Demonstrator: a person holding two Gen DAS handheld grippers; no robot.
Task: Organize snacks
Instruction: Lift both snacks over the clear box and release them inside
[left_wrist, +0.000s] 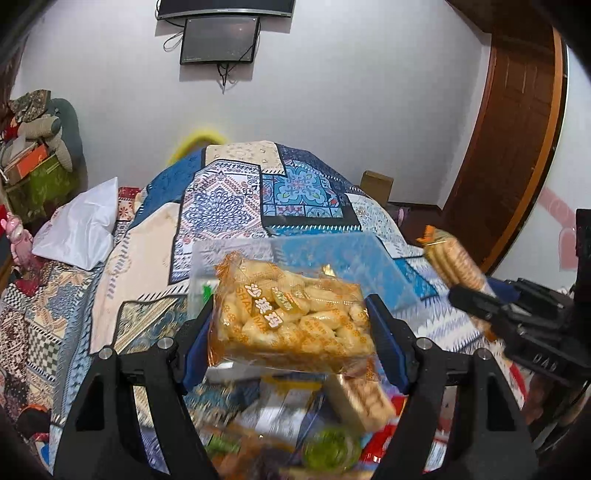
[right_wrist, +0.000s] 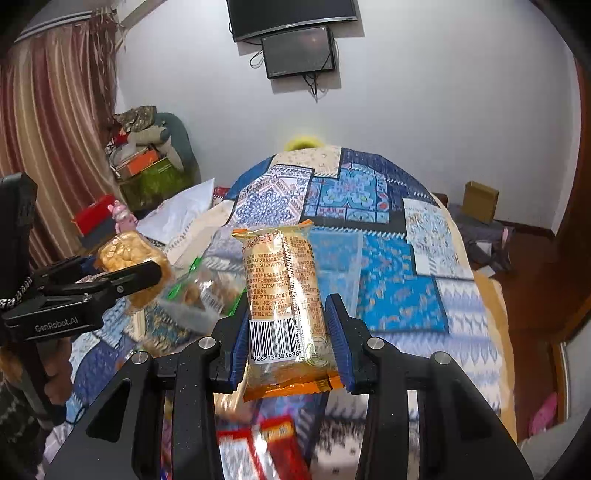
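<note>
my left gripper (left_wrist: 291, 325) is closed on the sachima bag (left_wrist: 291, 317) and my right gripper (right_wrist: 290, 338) on the biscuit pack (right_wrist: 284, 295), both lifted near the clear bin (right_wrist: 340, 258). i judge the sorting is only started: blurred snacks (left_wrist: 280, 424) remain below.

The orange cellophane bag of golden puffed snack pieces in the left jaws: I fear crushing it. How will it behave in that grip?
The orange cellophane bag of golden puffed snack pieces probably feels light for its bulk, being visibly puffed pieces. Its glossy film looks slippery, and loose edges stick out past the left gripper, so it may sag or slide. The pieces seem brittle; a harder squeeze could crack them.
</note>
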